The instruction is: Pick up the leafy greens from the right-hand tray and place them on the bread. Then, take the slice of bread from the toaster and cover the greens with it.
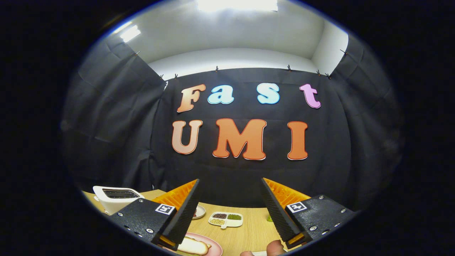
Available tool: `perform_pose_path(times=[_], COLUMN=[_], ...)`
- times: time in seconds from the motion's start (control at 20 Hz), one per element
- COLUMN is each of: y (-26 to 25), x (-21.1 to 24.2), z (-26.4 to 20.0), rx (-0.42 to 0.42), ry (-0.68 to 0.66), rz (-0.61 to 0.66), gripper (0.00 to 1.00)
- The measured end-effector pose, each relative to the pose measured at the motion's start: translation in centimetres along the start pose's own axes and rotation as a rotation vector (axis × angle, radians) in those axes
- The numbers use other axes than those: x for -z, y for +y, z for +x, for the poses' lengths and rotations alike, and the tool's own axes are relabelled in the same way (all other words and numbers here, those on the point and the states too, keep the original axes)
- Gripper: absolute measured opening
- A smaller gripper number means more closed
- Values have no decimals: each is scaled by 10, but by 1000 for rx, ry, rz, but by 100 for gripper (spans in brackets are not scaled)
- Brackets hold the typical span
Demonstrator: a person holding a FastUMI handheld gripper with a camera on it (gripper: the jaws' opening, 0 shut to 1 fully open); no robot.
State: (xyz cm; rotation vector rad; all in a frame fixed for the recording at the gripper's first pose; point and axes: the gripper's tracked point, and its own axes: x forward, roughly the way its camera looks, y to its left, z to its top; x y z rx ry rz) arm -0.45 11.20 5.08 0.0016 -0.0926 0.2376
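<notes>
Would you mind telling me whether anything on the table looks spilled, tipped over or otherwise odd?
Nothing stands out. The toaster stands upright, the divided dish keeps its fillings in separate sections, and the bread lies flat on the pink plate. The gripper is open, holding nothing.

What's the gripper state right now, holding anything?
Gripper: open, jaws wide apart, holding nothing; raised above the table, with the small sectioned dish beyond the fingers.
</notes>
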Motion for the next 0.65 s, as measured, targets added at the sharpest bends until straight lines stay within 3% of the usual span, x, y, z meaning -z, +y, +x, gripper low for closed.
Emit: perform_pose_path(times=[0.65], y=[-23], x=[2], z=[3], rx=[57], ry=[19], rz=[20], gripper=[98])
